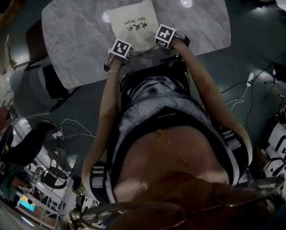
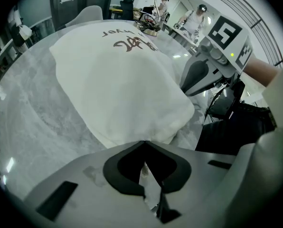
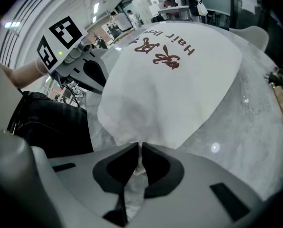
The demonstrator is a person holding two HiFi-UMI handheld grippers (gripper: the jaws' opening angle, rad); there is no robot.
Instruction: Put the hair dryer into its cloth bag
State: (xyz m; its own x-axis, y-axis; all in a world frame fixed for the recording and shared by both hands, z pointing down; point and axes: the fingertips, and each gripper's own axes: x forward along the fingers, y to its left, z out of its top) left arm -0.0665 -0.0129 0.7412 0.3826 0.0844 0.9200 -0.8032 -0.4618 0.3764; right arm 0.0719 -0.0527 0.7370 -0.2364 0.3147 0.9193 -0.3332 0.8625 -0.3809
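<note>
We look down on a grey marble table (image 1: 76, 28) standing on a dark floor (image 1: 258, 47). Our own torso (image 1: 167, 128) fills the lower half of the head view, and both our arms reach up to the table's near rim.

On the table, close to that rim, lies the white cloth bag (image 1: 138, 40). Its body swells up in a rounded mound and rests on the marble. The brown print (image 3: 172, 51) on its upper face reads "Hair Dryer" beside some larger characters. We cannot see the hair dryer itself in any view, and only the bulge of the bag shows.

The left gripper (image 2: 144, 145) and the right gripper (image 3: 139, 146) sit side by side at the bag's near edge, both tipped steeply down. The left one is at the edge's left end and the right one at its right end.

In the left gripper view the dark pads are pressed together on a thin fold of the bag's white cloth, which runs down between them. In the right gripper view the pads stand almost together, with only a sliver between them. A bunched strip of the same cloth is pinched there.

A few thin cables (image 1: 244, 92) trail over the floor to the right of the table.
</note>
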